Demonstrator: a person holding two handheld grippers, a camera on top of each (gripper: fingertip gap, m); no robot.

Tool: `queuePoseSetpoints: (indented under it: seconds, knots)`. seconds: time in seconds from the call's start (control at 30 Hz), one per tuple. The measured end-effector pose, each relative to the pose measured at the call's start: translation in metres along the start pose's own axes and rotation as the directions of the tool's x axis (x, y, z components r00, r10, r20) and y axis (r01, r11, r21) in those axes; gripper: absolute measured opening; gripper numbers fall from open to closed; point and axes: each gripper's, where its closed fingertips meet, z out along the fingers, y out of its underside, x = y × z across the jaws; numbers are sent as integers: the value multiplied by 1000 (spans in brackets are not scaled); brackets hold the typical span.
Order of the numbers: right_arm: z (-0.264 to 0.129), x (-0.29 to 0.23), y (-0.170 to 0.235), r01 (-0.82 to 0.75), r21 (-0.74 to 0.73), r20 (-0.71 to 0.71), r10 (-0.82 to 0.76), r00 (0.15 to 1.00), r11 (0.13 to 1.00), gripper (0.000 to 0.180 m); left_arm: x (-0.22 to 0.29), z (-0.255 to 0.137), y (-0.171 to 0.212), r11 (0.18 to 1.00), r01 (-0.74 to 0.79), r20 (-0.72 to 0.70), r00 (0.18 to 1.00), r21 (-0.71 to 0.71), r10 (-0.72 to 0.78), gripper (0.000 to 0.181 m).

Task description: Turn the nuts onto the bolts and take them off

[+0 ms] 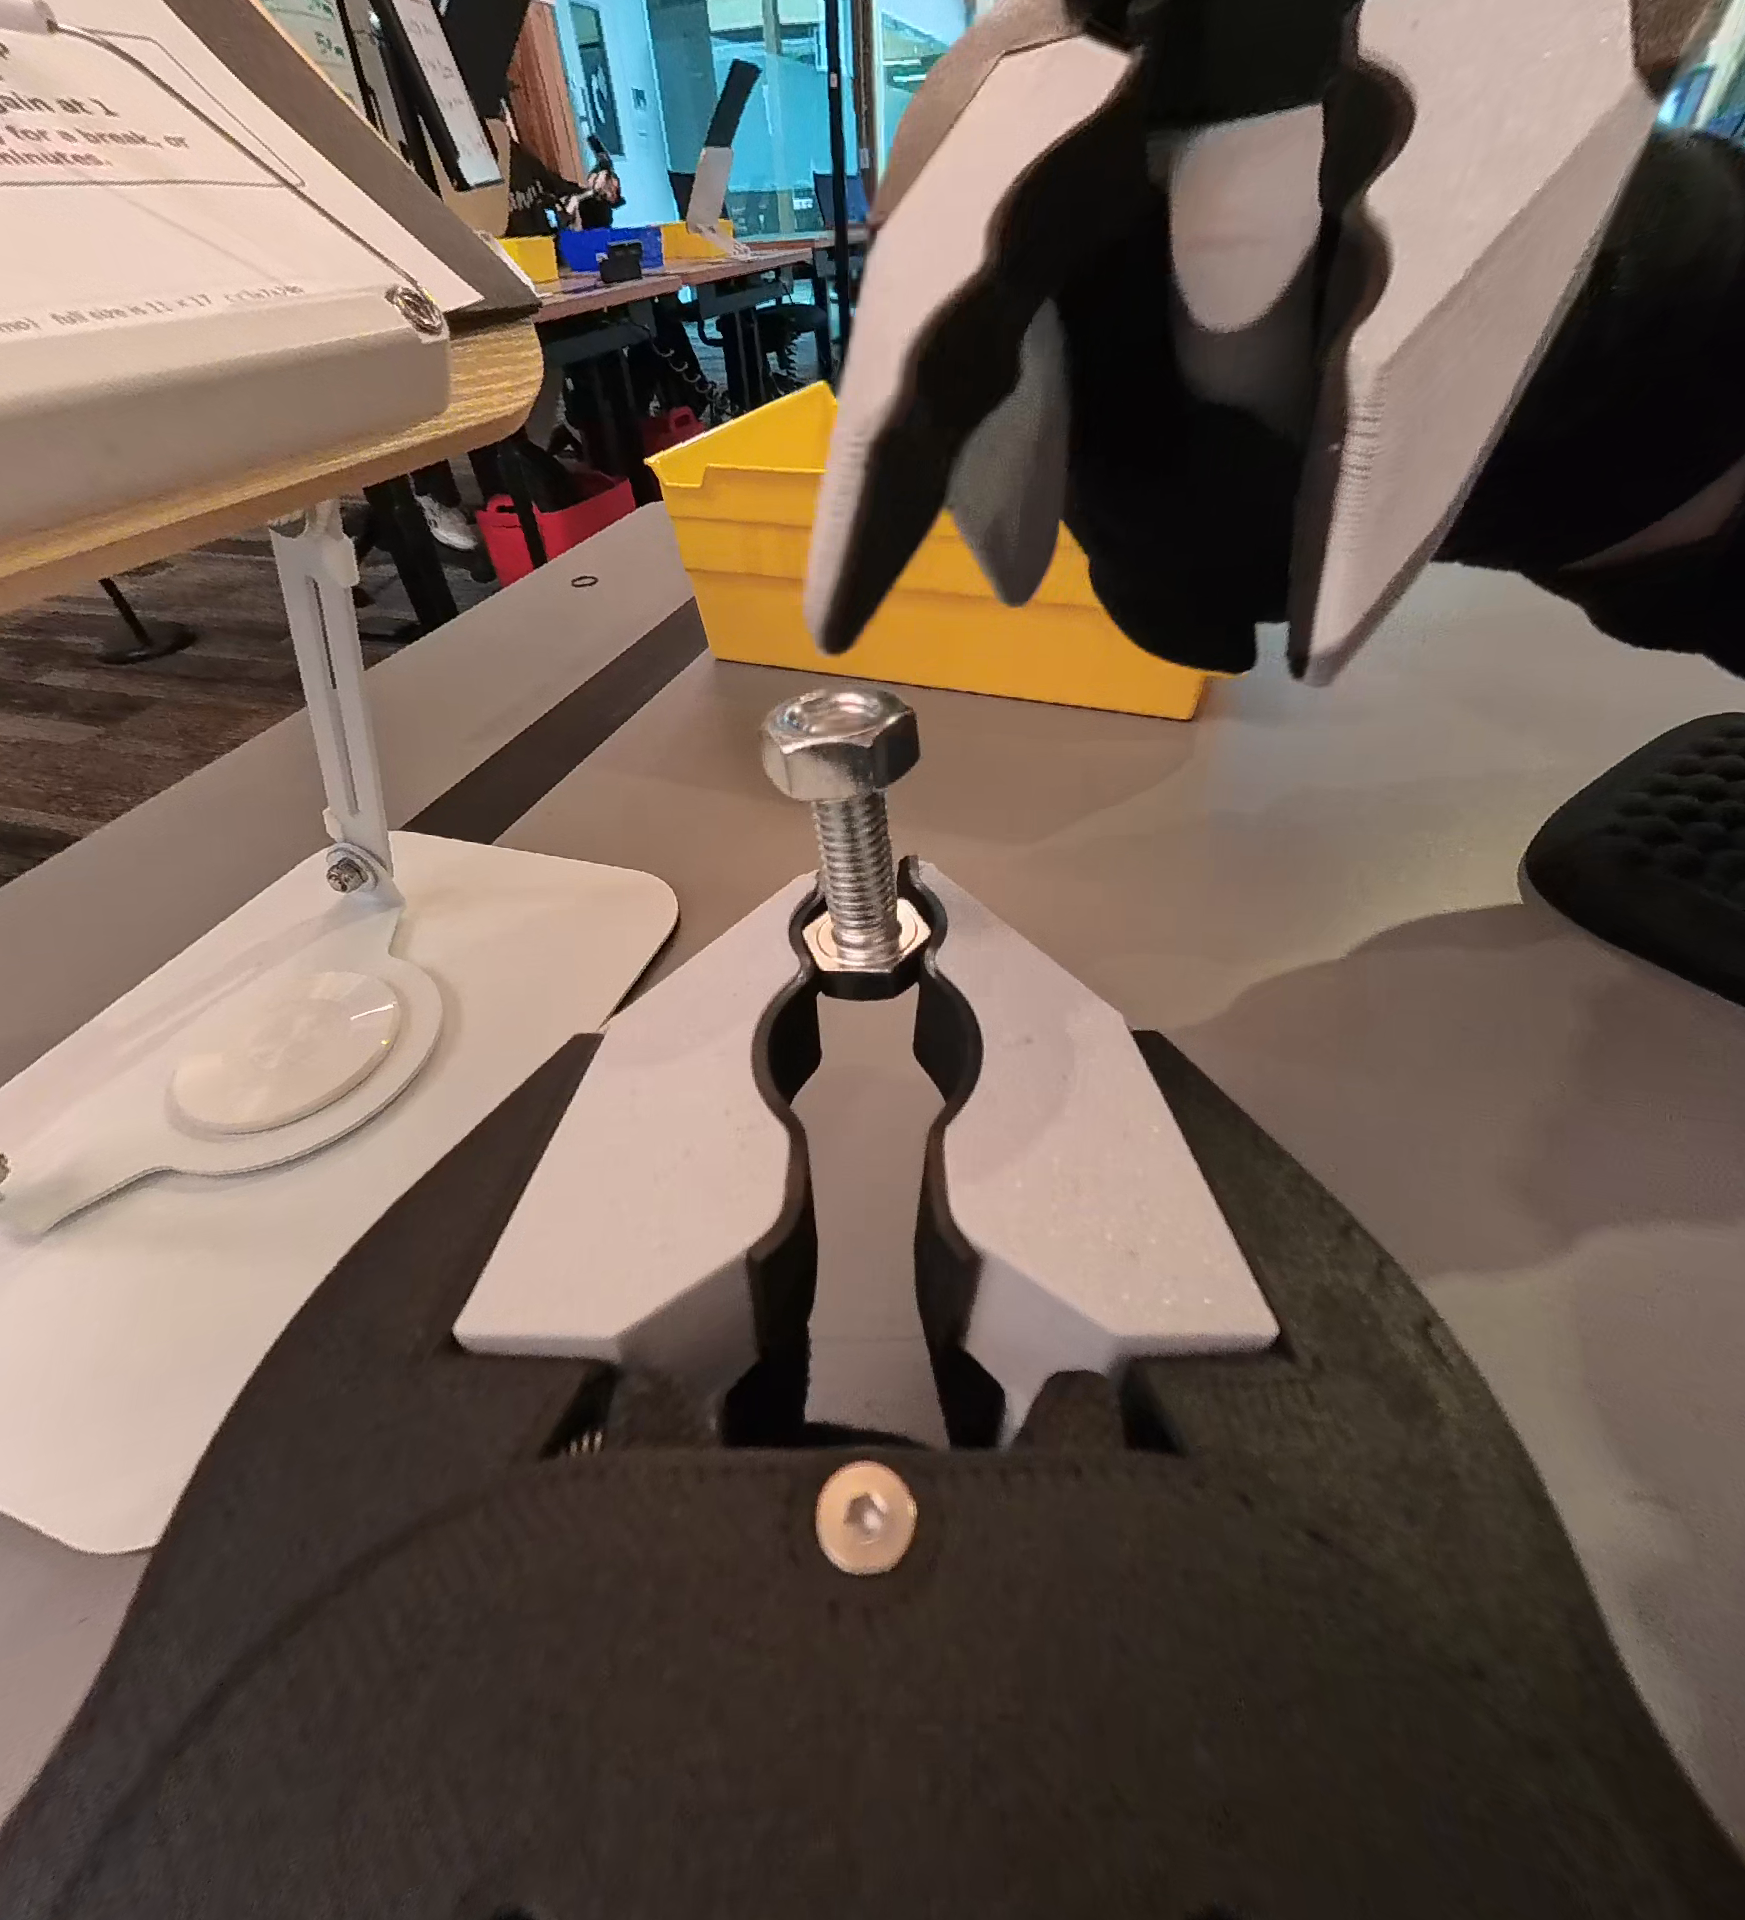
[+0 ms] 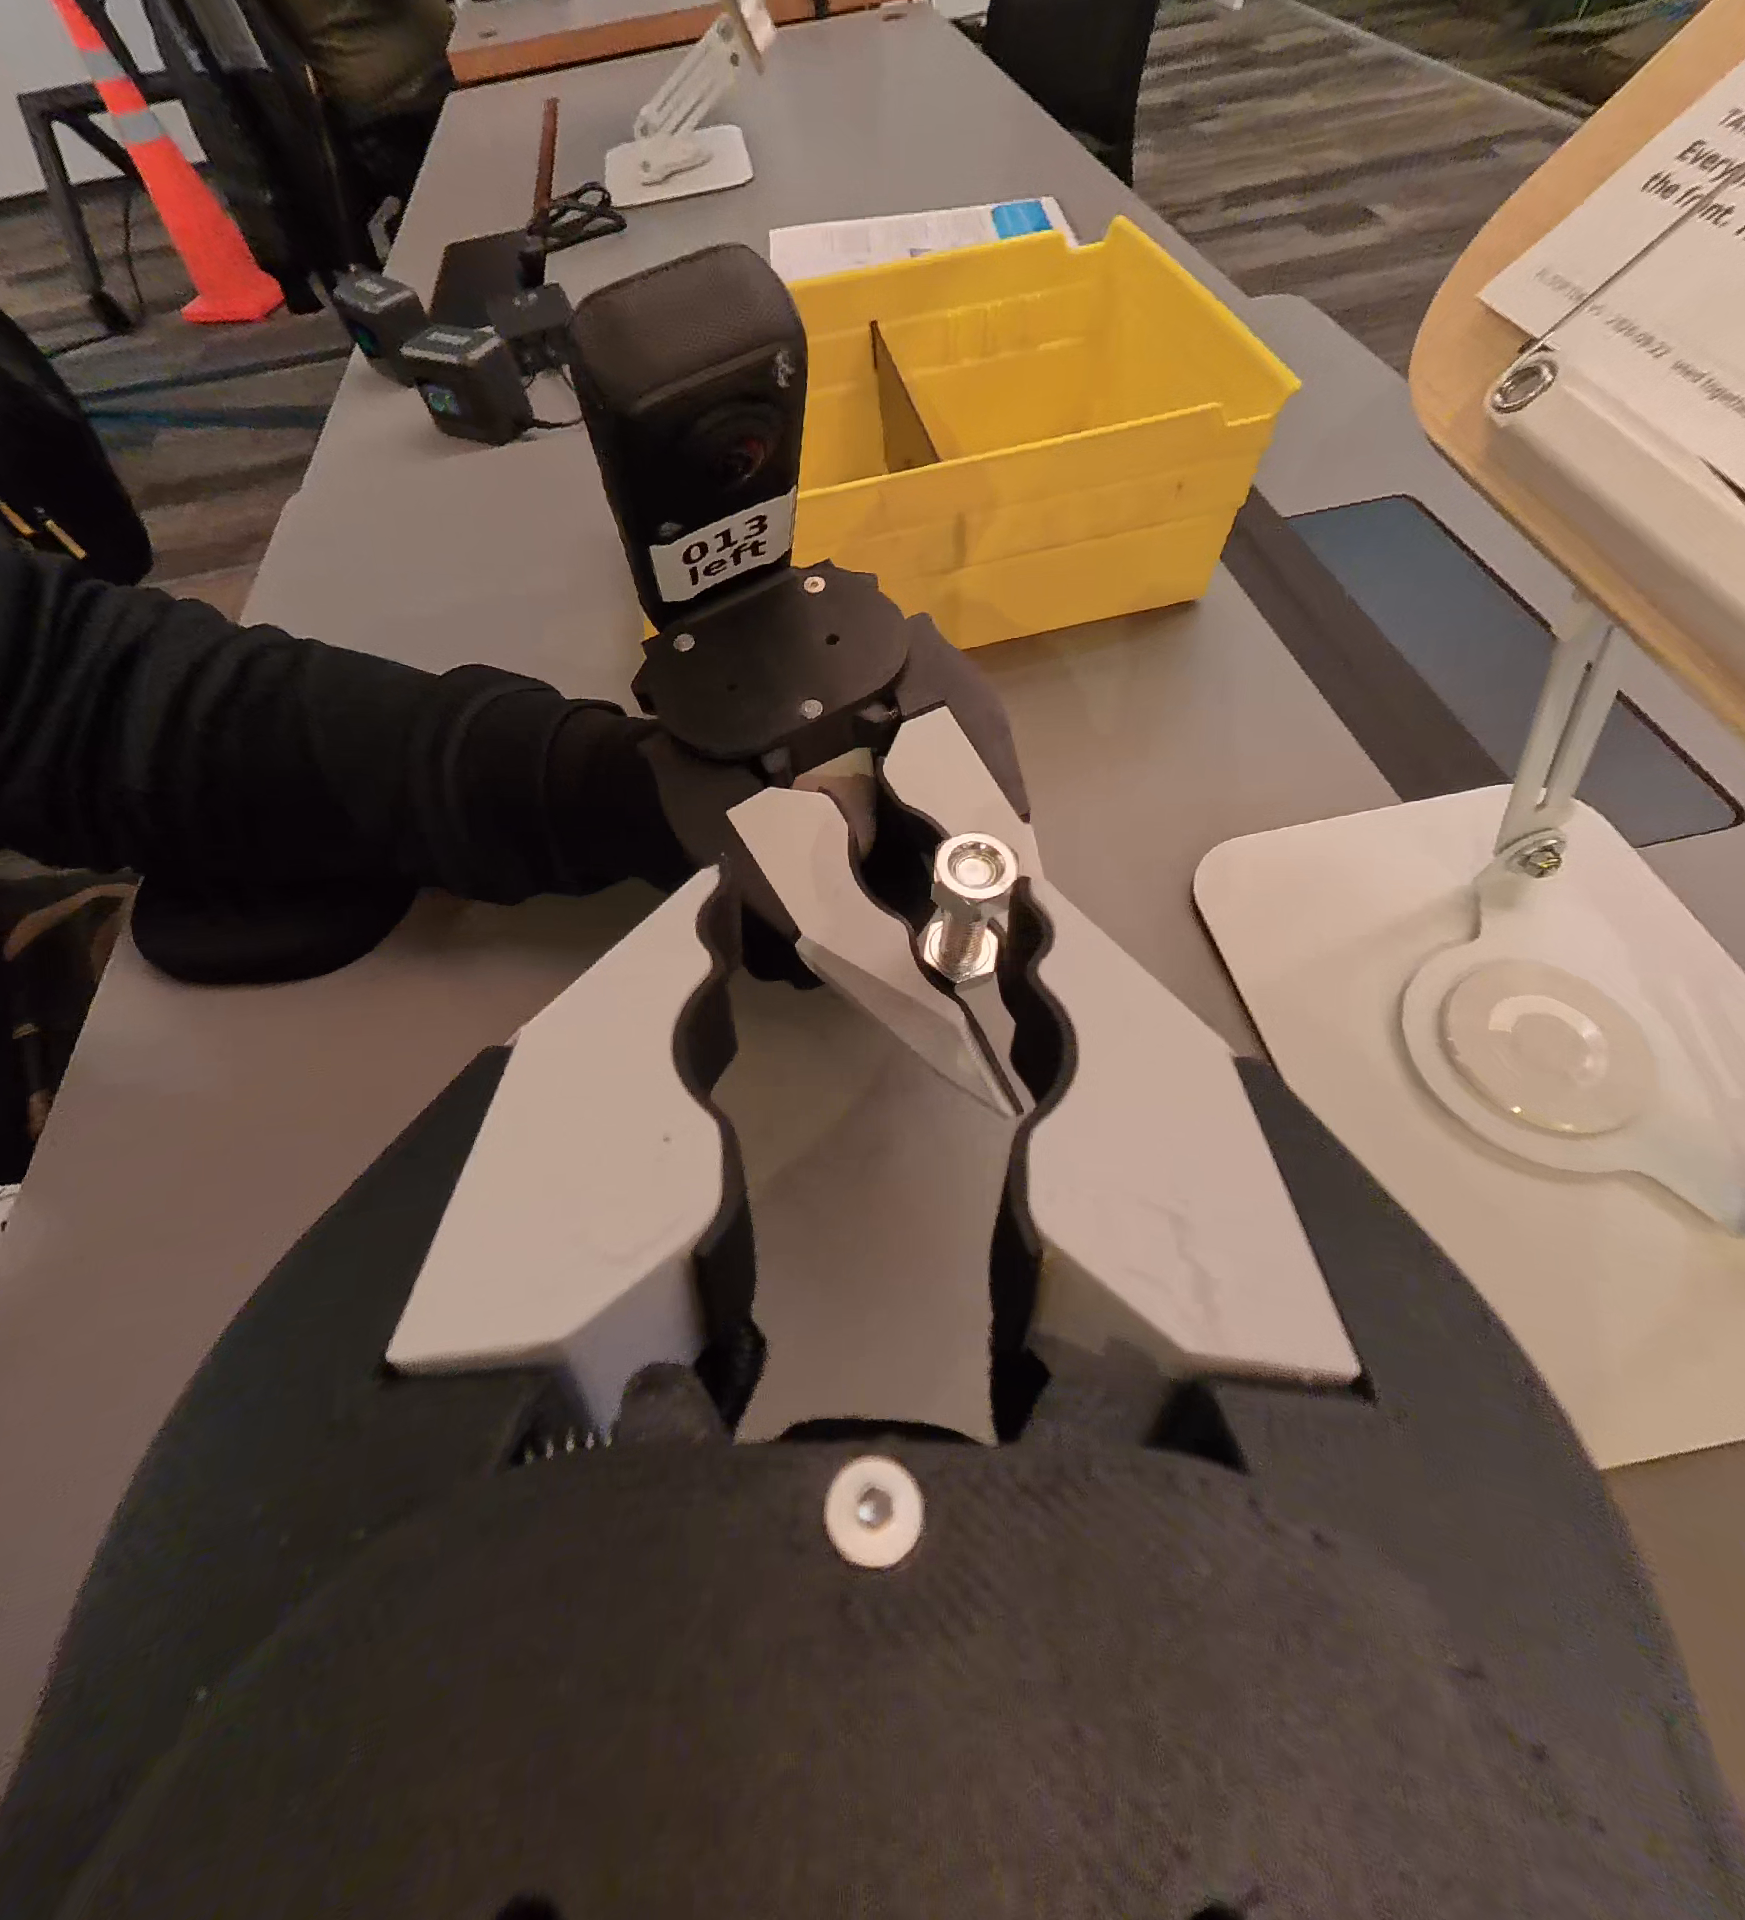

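Closest to my left camera, at the bottom centre of the frame, the left gripper [image 1: 863,940] has its fingers narrowed on a nut [image 1: 866,951] threaded onto a bolt [image 1: 852,831]. That bolt stands upright at mid-frame, head up, clear of the grey table [image 1: 1263,1039]. I see the right gripper [image 1: 1065,639] at the upper right, tilted down toward the bolt head but apart from it, its fingers spread wide with nothing between them, carried by a black-gloved hand [image 1: 1678,416].

From my right camera, the right gripper [image 2: 873,940] fills the lower half of the frame, fingers wide. Beyond them, at centre, the left gripper [image 2: 967,982] shows with its own camera [image 2: 691,426] standing on top, and the bolt [image 2: 967,914] rises from its fingertips, the nut [image 2: 959,951] just under the head. A black sleeve [image 2: 224,738] reaches in from the left edge.

A yellow bin [image 2: 1034,436] sits on the table [image 2: 432,582] behind the grippers, at upper centre. A white stand [image 2: 1470,1039] with a flat base occupies the right side of that frame, and the same stand [image 1: 255,1039] lies at the left of the left camera's frame.
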Motion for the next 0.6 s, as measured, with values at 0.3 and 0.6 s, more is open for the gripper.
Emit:
queuePoseSetpoints:
  seconds: [0.3, 0.6]
  knots:
    - [1, -11, 4, 13, -21, 53, -12, 999, 1000, 34, -1, 0, 0, 1000, 2, 2, 1000, 0, -2, 11]
    - [5, -10, 6, 17, -33, 54, -15, 998, 999, 39, 0, 0, 0, 1000, 0, 1, 1000, -1, 0, 10]
